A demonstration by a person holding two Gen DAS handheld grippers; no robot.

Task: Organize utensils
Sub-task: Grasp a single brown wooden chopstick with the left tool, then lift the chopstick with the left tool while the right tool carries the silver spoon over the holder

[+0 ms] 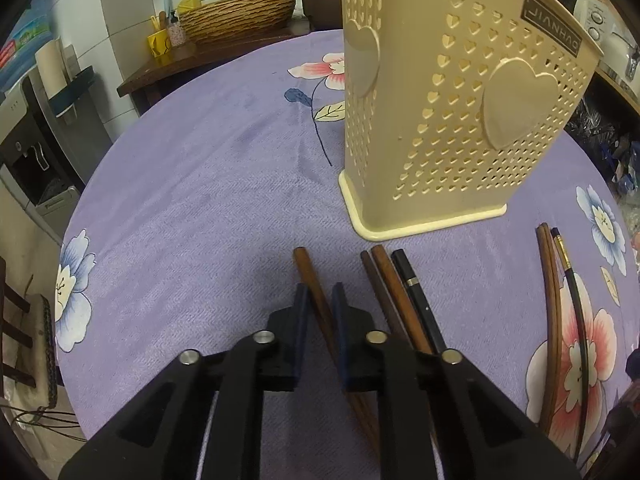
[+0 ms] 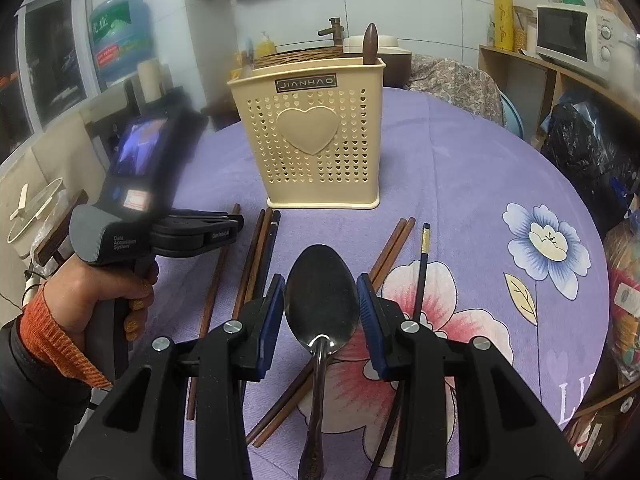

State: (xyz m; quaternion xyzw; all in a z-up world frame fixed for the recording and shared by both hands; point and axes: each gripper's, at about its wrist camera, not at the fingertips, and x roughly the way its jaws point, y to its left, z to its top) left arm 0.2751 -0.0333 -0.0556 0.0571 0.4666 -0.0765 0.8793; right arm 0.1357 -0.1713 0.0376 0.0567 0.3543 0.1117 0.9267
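Observation:
A cream perforated utensil holder [image 1: 452, 92] [image 2: 320, 140] stands on the purple flowered tablecloth [image 1: 200, 208]. A brown handle [image 2: 370, 44] sticks out of it. My left gripper [image 1: 320, 300] has its jaws close around a brown chopstick [image 1: 316, 292] lying on the cloth; it also shows from the side in the right wrist view [image 2: 236, 222]. More brown and black chopsticks [image 1: 404, 304] [image 2: 260, 256] lie beside it. My right gripper [image 2: 322, 292] is open, its jaws on either side of a metal spoon [image 2: 322, 300] whose bowl sits between them.
A further pair of brown chopsticks [image 2: 390, 248] and a black one [image 2: 422, 268] lie right of the spoon; they also show in the left wrist view [image 1: 560, 300]. A woven basin [image 1: 240, 14] and cups stand on a dark counter behind the table.

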